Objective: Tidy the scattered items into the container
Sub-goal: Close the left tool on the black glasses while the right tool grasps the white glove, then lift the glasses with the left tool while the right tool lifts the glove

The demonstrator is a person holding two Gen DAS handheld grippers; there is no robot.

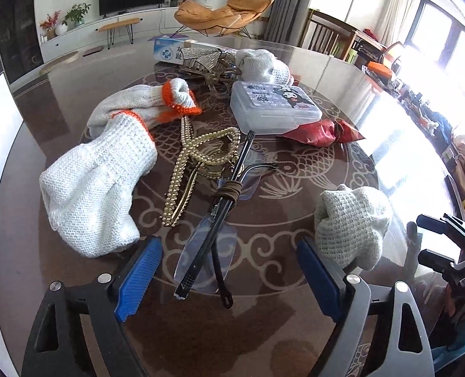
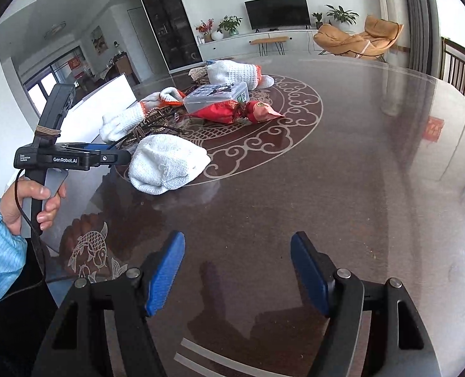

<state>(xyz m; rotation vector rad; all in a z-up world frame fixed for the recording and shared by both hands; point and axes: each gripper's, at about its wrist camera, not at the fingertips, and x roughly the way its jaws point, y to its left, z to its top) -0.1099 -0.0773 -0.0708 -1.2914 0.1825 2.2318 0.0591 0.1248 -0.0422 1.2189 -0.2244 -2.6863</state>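
A pair of black-framed glasses (image 1: 207,245) lies folded on the dark patterned table (image 1: 263,330), a brown band wound round its arms. My left gripper (image 1: 229,270) stands open astride it; neither blue pad touches it. Around it lie a white knitted glove (image 1: 94,188) at left, another glove (image 1: 348,223) at right, a gold bead chain (image 1: 188,157), a clear lidded box with a cartoon sticker (image 1: 273,106) and a red packet (image 1: 320,133). My right gripper (image 2: 237,270) is open over bare table (image 2: 326,172), well short of the pile.
A rhinestone item (image 1: 201,59), a blue-and-white carton (image 1: 169,50) and a further glove (image 1: 260,64) sit at the far side of the pile. A hand (image 2: 34,201) in a light blue sleeve holds the left tool's handle. Wooden chairs (image 1: 326,36) stand beyond the table.
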